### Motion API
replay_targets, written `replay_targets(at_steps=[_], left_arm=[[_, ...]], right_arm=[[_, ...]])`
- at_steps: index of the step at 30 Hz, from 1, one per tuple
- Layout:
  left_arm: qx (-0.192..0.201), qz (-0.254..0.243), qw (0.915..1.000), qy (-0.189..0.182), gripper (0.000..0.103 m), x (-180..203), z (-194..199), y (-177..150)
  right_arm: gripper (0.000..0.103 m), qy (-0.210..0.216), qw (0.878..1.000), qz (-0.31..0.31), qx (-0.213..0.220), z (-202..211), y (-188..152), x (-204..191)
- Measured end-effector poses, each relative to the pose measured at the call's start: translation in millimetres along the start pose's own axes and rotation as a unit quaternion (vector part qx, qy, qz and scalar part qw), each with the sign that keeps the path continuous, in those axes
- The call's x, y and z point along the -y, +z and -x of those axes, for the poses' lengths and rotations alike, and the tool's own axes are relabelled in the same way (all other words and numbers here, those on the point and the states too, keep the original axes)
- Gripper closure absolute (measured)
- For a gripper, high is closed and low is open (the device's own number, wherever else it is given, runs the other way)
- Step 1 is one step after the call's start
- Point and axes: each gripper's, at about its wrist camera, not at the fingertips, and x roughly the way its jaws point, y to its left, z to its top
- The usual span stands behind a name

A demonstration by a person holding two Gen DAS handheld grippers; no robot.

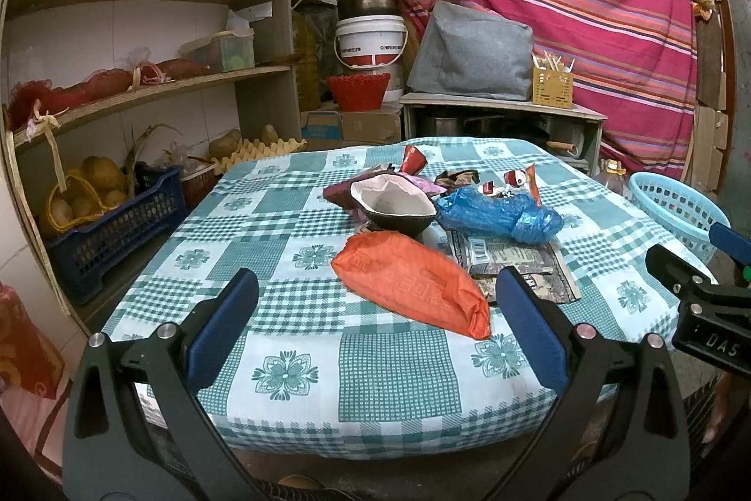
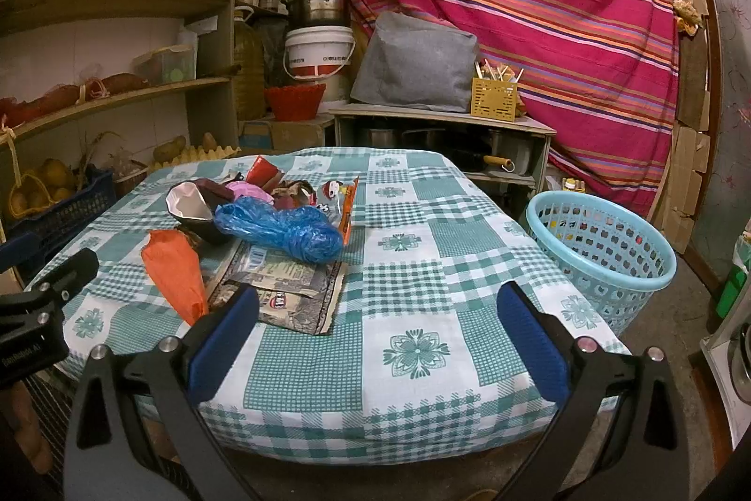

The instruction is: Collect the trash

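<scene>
both grippers, left gripper (image 1: 375,308) and right gripper (image 2: 375,313), spread wide and empty. trash pile (image 2: 263,228) lies left of basket (image 2: 605,261). advise pinching orange bag (image 1: 413,285) mid-body first.

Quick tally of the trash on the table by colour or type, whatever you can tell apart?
Orange bag: 1
Blue bag: 1
Dark white-lined pouch: 1
Flat printed wrappers: at least 2
Small red/pink wrappers at the back: about 5, overlapping
Total: roughly 10

One orange bag (image 1: 413,282), one blue bag (image 1: 500,214), one basket (image 2: 605,257).
</scene>
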Motion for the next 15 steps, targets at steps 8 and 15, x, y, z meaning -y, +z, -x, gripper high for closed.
replay_targets(at_steps=[8,15], left_arm=[[-0.002,0.001,1.0000,0.000,0.005,2.3,0.7,0.3],[-0.006,0.001,1.0000,0.001,0.005,2.0,-1.2,-0.2]], right_arm=[[0.004,-0.002,1.000,-0.001,-0.002,-2.2,-1.0,7.0],[0.004,-0.003,1.000,0.001,-0.002,-2.5,-1.0,8.4]])
